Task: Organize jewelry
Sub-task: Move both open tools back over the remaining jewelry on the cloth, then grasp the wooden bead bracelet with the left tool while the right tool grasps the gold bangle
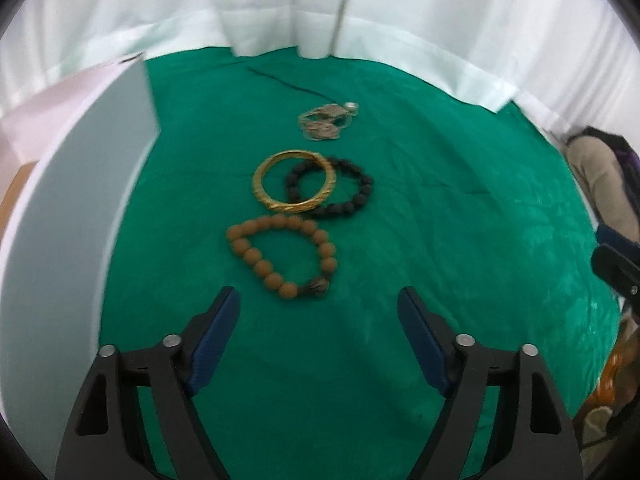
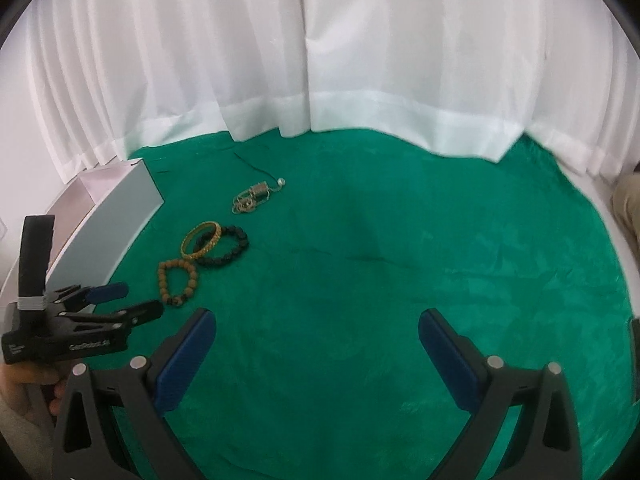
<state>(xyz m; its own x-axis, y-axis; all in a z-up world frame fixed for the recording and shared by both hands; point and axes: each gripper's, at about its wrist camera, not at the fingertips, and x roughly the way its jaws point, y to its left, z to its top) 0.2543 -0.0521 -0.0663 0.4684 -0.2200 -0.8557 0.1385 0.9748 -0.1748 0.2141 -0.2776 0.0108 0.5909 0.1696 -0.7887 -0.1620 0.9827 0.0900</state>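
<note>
Green cloth (image 1: 440, 240) is being crossed by the left tool (image 1: 318, 312), jaws held wide and empty just short of the brown bead bracelet (image 1: 280, 256). Beyond the bracelet, the gold bangle (image 1: 294, 182) is being overlapped by black beads (image 1: 352, 196). One bead strand should be pinched squarely; its loop lies flat, stretched diagonally. The right tool (image 2: 316, 340) is likewise open, empty.

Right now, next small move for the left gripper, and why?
Probably ease the left gripper forward and down onto the brown bead bracelet: its jaws stand open and empty just short of it, and it is the nearest piece, lying apart from the gold bangle.
</note>
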